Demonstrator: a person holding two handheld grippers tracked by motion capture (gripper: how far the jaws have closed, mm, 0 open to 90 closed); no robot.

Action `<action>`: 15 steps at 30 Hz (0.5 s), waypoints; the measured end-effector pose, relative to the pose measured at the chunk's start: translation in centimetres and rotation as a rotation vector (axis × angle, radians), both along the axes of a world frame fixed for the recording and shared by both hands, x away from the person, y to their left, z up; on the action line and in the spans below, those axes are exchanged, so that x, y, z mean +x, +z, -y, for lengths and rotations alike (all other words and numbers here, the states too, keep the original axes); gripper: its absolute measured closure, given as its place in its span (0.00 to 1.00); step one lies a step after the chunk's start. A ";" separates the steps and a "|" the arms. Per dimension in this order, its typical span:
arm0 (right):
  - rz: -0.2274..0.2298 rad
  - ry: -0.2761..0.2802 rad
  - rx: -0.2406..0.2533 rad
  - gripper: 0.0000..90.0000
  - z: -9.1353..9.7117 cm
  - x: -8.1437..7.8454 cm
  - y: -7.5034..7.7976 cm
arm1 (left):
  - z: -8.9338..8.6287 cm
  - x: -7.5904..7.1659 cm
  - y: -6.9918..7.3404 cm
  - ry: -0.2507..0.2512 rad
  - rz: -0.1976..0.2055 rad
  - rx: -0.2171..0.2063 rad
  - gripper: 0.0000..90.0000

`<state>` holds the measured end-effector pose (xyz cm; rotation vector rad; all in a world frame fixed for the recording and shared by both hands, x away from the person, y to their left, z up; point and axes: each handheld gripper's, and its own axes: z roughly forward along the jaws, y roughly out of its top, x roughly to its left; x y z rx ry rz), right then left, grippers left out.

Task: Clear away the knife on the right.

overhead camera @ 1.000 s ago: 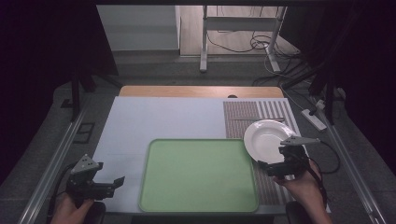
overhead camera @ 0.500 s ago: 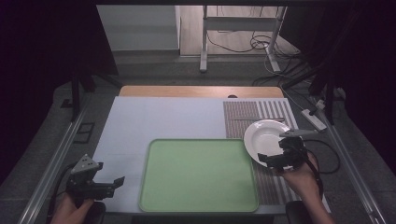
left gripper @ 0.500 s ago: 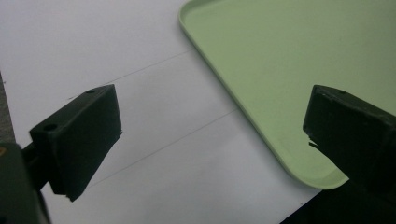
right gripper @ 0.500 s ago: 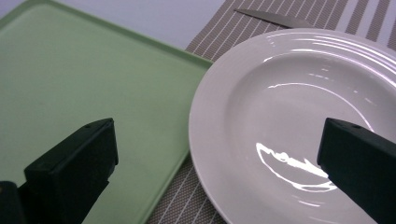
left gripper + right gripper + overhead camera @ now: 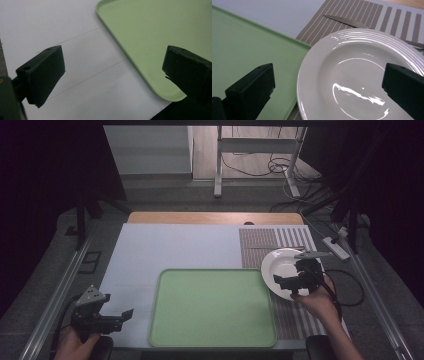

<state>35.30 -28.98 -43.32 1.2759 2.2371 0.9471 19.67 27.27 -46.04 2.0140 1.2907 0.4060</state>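
A white ribbed plate [image 5: 280,265] lies on a striped grey placemat [image 5: 270,240] at the right of the table. My right gripper [image 5: 286,285] hovers open over the plate's near rim. In the right gripper view its jaws straddle the plate [image 5: 362,75], one over the green tray [image 5: 249,50], with nothing held in the right gripper [image 5: 328,82]. The empty green tray [image 5: 212,307] sits front centre. My left gripper [image 5: 122,316] stands open at the front left, its jaws low over the white mat beside the tray's corner [image 5: 150,37]; the left gripper [image 5: 112,72] is empty.
A knife [image 5: 347,21] lies on the placemat beyond the plate. A white mat [image 5: 175,247] covers the table's left and middle, with a wooden strip [image 5: 215,218] at the far edge. Cables and a power strip [image 5: 336,247] lie off the right side.
My right gripper has moved forward and slightly left, from the near placemat up over the plate's near rim. The left gripper has stayed in place.
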 end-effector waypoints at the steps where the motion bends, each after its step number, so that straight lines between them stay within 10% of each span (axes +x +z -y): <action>1: -0.001 -0.006 -0.001 0.00 0.0 0.3 0.0 | 0.0 0.0 0.0 0.000 0.000 -0.001 0.05; 15: -0.048 -0.034 -0.044 0.02 -0.2 4.8 -0.4 | 0.0 0.0 0.0 -0.001 0.000 -0.003 0.05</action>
